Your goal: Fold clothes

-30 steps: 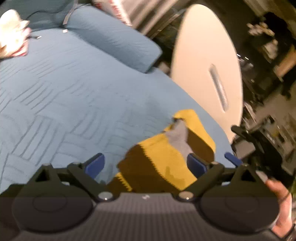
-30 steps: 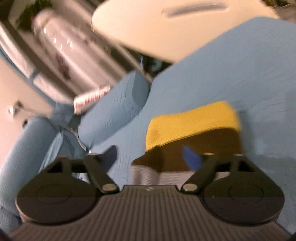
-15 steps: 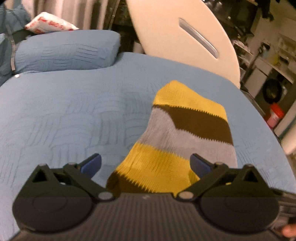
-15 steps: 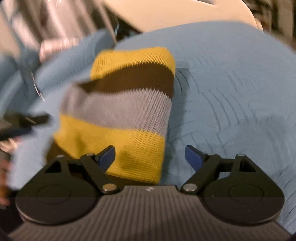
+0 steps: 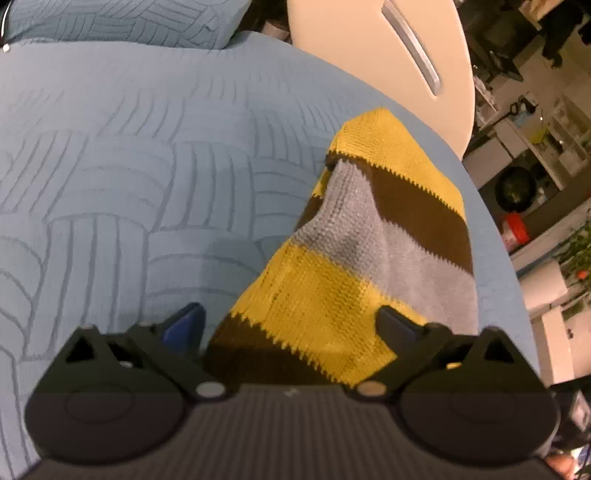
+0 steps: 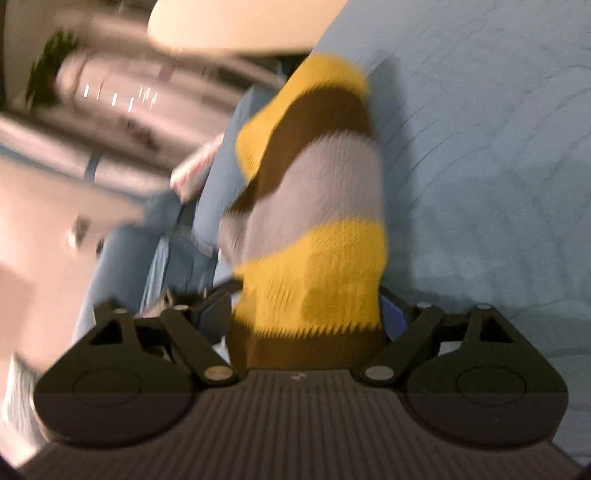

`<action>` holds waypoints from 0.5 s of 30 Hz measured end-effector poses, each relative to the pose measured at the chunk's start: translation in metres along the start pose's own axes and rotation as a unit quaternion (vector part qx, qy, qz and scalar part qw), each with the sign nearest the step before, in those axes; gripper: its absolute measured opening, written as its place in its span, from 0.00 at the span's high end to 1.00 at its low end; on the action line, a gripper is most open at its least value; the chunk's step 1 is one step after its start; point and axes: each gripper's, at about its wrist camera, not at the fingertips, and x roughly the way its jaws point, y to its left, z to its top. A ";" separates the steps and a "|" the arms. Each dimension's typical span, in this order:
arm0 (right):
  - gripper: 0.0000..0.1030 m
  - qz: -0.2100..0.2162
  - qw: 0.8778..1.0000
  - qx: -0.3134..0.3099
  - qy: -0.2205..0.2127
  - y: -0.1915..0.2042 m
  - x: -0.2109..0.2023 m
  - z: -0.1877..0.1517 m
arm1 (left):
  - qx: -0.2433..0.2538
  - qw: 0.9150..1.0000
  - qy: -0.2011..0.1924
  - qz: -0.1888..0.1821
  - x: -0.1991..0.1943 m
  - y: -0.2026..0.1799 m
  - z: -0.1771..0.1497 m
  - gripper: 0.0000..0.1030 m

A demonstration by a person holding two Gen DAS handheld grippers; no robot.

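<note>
A knitted garment striped yellow, brown and grey (image 5: 373, 236) lies folded near the right edge of a blue quilted bed (image 5: 110, 166). My left gripper (image 5: 291, 321) is open, its fingers either side of the garment's near end, which passes between them. In the blurred right wrist view the same garment (image 6: 317, 206) runs away from my right gripper (image 6: 306, 314), whose fingers are also spread wide around its near brown and yellow end. I cannot tell whether either gripper touches the cloth.
A blue pillow (image 5: 122, 18) lies at the head of the bed. A cream rounded board (image 5: 380, 51) stands beyond the bed's far right edge. Shelves and clutter (image 5: 535, 155) fill the room to the right. More blue bedding (image 6: 177, 236) shows left of the garment.
Both grippers have moved closer over the garment's near end. The garment now has a fold at its far left corner. The right view has swung and blurred.
</note>
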 end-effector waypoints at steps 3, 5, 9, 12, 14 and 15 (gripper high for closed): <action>0.73 -0.039 0.999 -0.015 0.030 0.009 0.008 -0.008 | -0.002 1.000 0.008 -0.003 0.002 -0.001 0.002 0.12; 0.82 -0.064 0.997 -0.013 0.040 0.008 0.008 -0.014 | 0.006 1.000 0.017 -0.001 0.008 -0.003 0.003 0.13; 0.86 -0.055 0.998 -0.033 0.025 0.013 -0.009 -0.017 | 0.038 0.998 0.050 0.004 0.012 -0.015 -0.002 0.13; 0.87 -0.040 0.998 -0.054 -0.019 0.026 -0.044 -0.012 | 0.065 0.995 0.082 -0.004 0.012 -0.030 -0.012 0.13; 0.87 -0.033 0.996 -0.070 -0.041 0.034 -0.065 -0.008 | 0.082 0.990 0.111 -0.031 0.012 -0.042 -0.022 0.14; 0.88 -0.034 0.996 -0.074 -0.043 0.035 -0.066 -0.006 | 0.089 0.988 0.122 -0.041 0.012 -0.048 -0.027 0.16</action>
